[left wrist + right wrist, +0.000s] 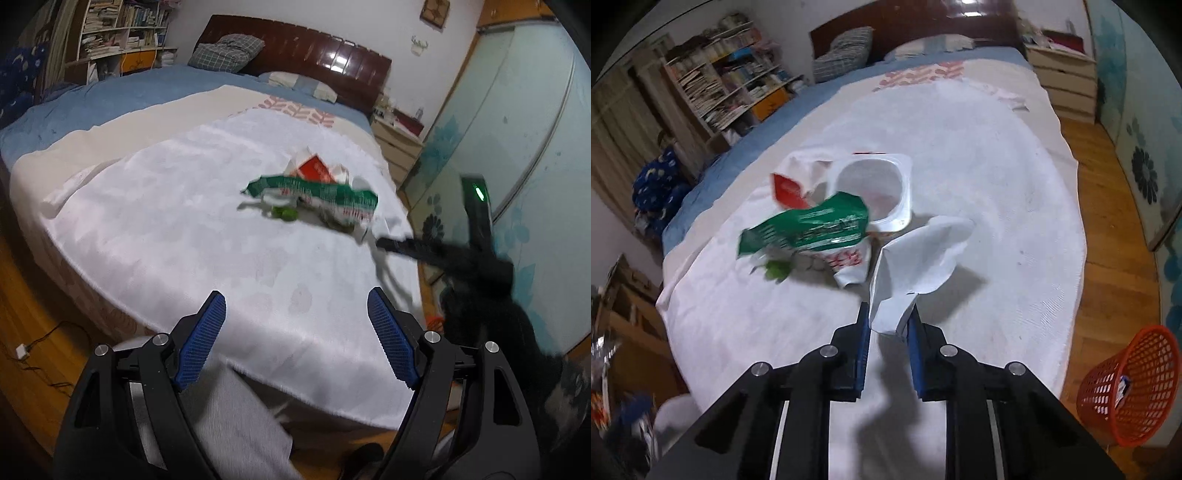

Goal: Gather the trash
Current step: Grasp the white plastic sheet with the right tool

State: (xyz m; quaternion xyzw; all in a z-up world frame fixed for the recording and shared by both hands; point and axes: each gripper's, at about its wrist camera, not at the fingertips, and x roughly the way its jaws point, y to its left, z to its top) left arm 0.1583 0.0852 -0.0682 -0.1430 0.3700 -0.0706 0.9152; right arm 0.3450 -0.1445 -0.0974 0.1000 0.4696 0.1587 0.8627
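Your right gripper pinches a matt white sheet of paper between ribbed blue pads. Beside it lie a glossy green plastic wrapper and a smooth white plastic cup. The bed cover is textured white cloth. You have an orange plastic mesh basket on polished wood floor. The headboard is glossy dark wood.

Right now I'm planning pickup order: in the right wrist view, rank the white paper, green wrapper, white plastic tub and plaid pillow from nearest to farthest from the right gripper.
1. White paper: clamped in the right gripper.
2. Green wrapper: ahead, left.
3. White plastic tub: just behind the wrapper.
4. Plaid pillow: far, at the headboard.
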